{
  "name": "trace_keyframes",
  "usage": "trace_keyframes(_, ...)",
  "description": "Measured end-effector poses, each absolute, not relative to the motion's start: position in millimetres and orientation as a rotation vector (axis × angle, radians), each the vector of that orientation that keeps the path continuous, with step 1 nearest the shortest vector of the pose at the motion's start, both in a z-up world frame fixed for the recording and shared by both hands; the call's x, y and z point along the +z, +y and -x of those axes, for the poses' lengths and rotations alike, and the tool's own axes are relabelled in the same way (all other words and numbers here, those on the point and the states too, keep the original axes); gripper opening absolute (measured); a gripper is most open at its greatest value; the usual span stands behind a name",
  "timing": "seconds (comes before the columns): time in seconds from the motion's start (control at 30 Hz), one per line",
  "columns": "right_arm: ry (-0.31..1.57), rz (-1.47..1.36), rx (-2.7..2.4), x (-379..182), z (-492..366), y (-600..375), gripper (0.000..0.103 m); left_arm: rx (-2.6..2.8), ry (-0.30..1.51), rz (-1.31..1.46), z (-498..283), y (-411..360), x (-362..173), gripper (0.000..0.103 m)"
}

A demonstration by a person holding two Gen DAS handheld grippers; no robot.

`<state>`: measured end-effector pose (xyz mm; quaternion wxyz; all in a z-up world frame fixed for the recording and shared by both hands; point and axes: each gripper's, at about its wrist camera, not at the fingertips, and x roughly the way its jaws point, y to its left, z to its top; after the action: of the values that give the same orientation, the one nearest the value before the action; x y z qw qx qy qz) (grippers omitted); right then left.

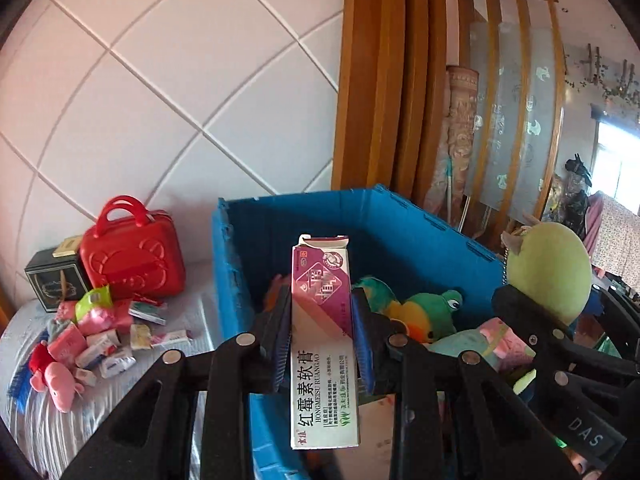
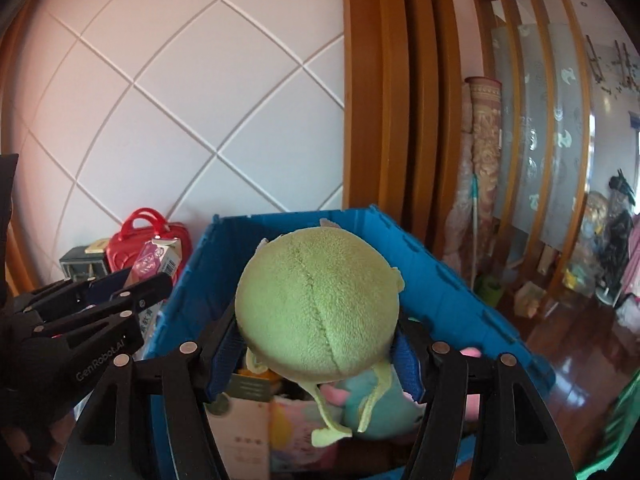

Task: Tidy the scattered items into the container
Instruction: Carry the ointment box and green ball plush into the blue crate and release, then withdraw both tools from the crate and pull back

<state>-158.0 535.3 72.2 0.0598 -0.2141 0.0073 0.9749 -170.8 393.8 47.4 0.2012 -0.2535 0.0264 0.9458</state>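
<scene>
My left gripper [image 1: 322, 332] is shut on a pink and white ointment box [image 1: 323, 344], held upright over the near left part of the blue crate [image 1: 400, 220]. My right gripper [image 2: 316, 348] is shut on a round green plush toy [image 2: 316, 304], held above the crate [image 2: 460, 304]. The right gripper and its plush [image 1: 548, 268] show at the right of the left wrist view. The left gripper [image 2: 132, 280] with its box shows at the left of the right wrist view. Inside the crate lie a green frog plush [image 1: 432, 312], other soft toys and cartons.
On the striped bed cover left of the crate lie several small packets and boxes [image 1: 104, 340], a pink plush [image 1: 60, 380], a red handbag-shaped case [image 1: 132, 256] and a dark box [image 1: 52, 280]. A tiled wall and wooden frame [image 1: 380, 80] stand behind.
</scene>
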Motion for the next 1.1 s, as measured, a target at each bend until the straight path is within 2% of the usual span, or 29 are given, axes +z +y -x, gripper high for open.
trace_keyframes(0.17, 0.067, 0.762, 2.946, 42.9, 174.0, 585.5, 0.065, 2.581, 0.189, 0.964, 181.1, 444.9, 7.8, 0.028)
trace_keyframes(0.37, 0.095, 0.877, 2.954, 12.1, 187.8, 607.7, 0.065, 2.613, 0.248, 1.042, 178.9, 457.4, -6.2, 0.030)
trace_keyframes(0.57, 0.085, 0.921, 2.969, 0.8, 196.4, 606.9, 0.066, 2.683, 0.223, 0.994, 168.7, 444.8, 0.4, 0.076)
trace_keyframes(0.6, 0.083, 0.922, 2.969, 1.1, 196.9, 605.2, 0.066, 2.693, 0.213, 0.981, 165.9, 440.6, 2.8, 0.078)
trace_keyframes(0.7, 0.069, 0.912, 2.966, 1.7, 197.3, 601.5, 0.071, 2.723, 0.203, 0.939, 157.8, 430.1, 11.2, 0.078)
trace_keyframes(0.77, 0.068, 0.903, 2.963, 3.4, 197.0, 598.6, 0.084, 2.738, 0.189, 0.921, 152.5, 421.7, 17.1, 0.079)
trace_keyframes(0.8, 0.070, 0.896, 2.960, 4.6, 195.5, 597.7, 0.098, 2.745, 0.181, 0.912, 149.5, 417.6, 20.4, 0.079)
trace_keyframes(0.83, 0.072, 0.883, 2.952, 6.3, 193.7, 596.5, 0.102, 2.753, 0.171, 0.903, 146.1, 412.7, 23.4, 0.079)
trace_keyframes(1.1, 0.096, 0.737, 2.945, 40.1, 138.7, 575.2, 0.103, 2.807, 0.126, 0.821, 101.1, 362.1, 42.1, 0.081)
